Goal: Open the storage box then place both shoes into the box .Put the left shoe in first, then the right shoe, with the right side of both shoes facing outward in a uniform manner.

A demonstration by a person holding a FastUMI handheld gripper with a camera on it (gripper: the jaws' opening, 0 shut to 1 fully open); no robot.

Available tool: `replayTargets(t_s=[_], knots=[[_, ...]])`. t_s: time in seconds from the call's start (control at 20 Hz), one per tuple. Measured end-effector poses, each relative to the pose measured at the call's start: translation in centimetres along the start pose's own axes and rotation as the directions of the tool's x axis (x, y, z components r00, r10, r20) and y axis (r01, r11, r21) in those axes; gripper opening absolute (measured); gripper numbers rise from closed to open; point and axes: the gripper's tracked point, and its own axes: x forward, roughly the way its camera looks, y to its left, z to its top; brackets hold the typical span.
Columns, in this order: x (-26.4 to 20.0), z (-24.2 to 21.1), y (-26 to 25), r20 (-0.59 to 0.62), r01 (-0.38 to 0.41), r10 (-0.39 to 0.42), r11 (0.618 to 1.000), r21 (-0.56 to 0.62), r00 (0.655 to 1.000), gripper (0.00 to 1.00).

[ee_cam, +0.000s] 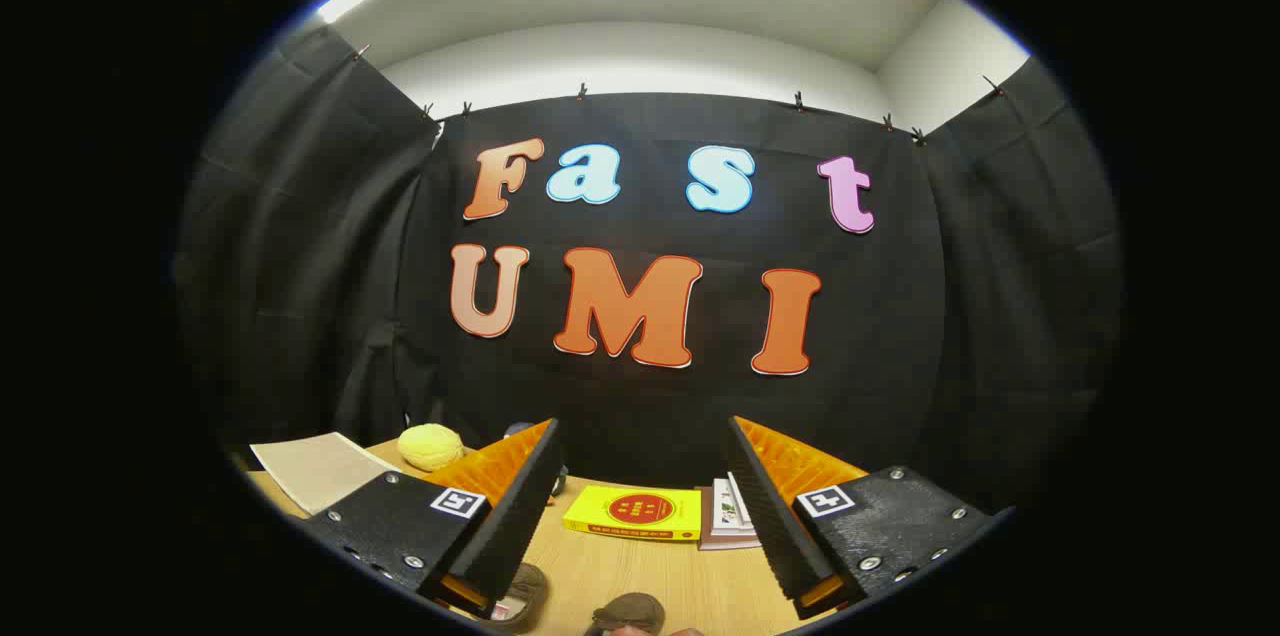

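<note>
My gripper (642, 424) is open and holds nothing; its fingers stand wide apart, raised above a wooden table (640, 576) and pointing at the booth's back wall. Two brownish shoes sit on the table close under the gripper. One shoe (527, 586) shows by the left finger, partly hidden behind it. The other shoe (628, 609) lies between the fingers at the near edge, with just its top in sight. A pale flat panel (318, 469) lies at the table's left, beyond the left finger; I cannot tell whether it belongs to the storage box.
A yellow book (633, 513) lies flat between the fingers, further back on the table. A small stack of books (727, 519) sits beside it, against the right finger. A yellow ball-like object (430, 446) rests at the back left. Black cloth walls close the table in.
</note>
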Motion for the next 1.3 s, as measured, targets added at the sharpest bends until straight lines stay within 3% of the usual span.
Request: replayTargets(t_s=[0.65, 0.8, 0.9, 1.05, 1.15, 1.3], knots=[[2.0, 0.4, 3.8, -0.024, -0.088, 0.089, 0.995, 0.042, 0.996, 0.97], [2.4, -1.3, 6.0, -0.087, -0.154, 0.161, 0.984, 0.086, 0.983, 0.97], [2.1, -3.7, 8.3, -0.177, -0.223, 0.248, 0.963, 0.149, 0.953, 0.97], [1.6, -7.3, 12.1, -0.298, -0.301, 0.376, 0.915, 0.267, 0.877, 0.97], [1.1, -9.0, 14.9, -0.354, -0.337, 0.462, 0.87, 0.36, 0.813, 0.97], [-0.1, -11.8, 18.9, -0.419, -0.354, 0.592, 0.779, 0.518, 0.689, 0.97]])
